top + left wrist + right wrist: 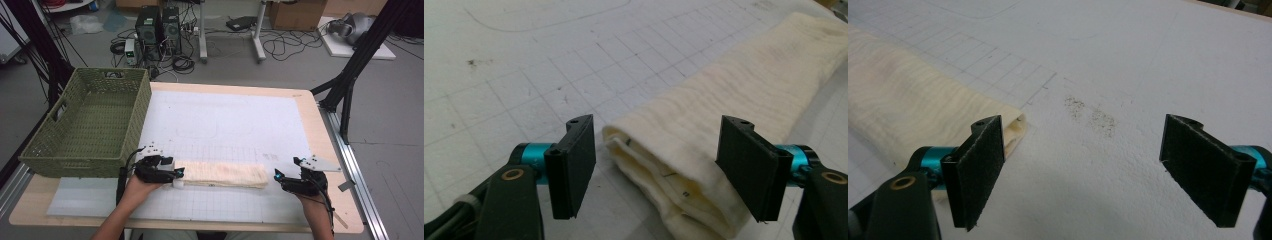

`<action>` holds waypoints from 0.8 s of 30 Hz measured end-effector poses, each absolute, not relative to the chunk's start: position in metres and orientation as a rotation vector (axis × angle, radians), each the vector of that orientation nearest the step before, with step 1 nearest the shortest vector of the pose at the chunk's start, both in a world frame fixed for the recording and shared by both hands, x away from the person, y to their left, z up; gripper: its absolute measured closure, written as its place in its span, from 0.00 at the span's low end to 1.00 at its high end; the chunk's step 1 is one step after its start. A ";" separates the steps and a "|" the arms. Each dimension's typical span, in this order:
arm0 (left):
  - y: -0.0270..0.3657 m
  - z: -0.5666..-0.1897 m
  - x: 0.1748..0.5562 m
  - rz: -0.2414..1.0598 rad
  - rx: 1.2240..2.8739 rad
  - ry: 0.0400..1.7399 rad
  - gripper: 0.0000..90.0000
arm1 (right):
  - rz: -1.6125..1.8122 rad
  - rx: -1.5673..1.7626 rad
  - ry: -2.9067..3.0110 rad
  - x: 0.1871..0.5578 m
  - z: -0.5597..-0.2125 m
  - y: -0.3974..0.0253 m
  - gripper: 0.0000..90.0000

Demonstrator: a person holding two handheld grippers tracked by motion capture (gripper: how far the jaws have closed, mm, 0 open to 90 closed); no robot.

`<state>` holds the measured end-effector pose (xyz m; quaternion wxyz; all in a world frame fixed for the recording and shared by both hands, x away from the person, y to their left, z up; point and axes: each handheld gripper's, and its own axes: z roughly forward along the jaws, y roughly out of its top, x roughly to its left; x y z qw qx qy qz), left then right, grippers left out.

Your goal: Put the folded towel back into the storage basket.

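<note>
A cream towel [225, 174], folded into a long narrow strip, lies across the white gridded mat [235, 125] near the table's front. My left gripper [176, 173] is at the strip's left end, open, with the folded end [664, 180] lying between its jaws. My right gripper [276, 176] sits open just off the strip's right end. In the right gripper view the towel's end [923, 120] lies behind the left jaw, and bare mat shows between the jaws.
A green woven basket [90, 122] stands at the table's left, close behind my left hand. The table edge [320, 125] runs along the right. A dark smudge [1093, 117] marks the mat. Cables and computer boxes sit on the floor beyond.
</note>
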<state>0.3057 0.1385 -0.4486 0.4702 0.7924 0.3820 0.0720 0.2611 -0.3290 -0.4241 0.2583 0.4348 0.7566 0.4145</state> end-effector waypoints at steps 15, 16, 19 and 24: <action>0.127 -0.442 0.292 0.315 2.123 0.957 0.42 | 1.132 1.191 2.058 0.261 -0.425 -0.328 0.20; 0.127 -0.441 0.291 0.327 2.131 0.952 0.42 | 1.134 1.194 2.058 0.261 -0.425 -0.328 0.20; 0.125 -0.441 0.287 0.316 2.139 0.953 0.43 | 1.135 1.197 2.056 0.261 -0.425 -0.328 0.20; 0.121 -0.442 0.283 0.325 2.130 0.975 0.44 | 1.133 1.198 2.063 0.262 -0.426 -0.327 0.20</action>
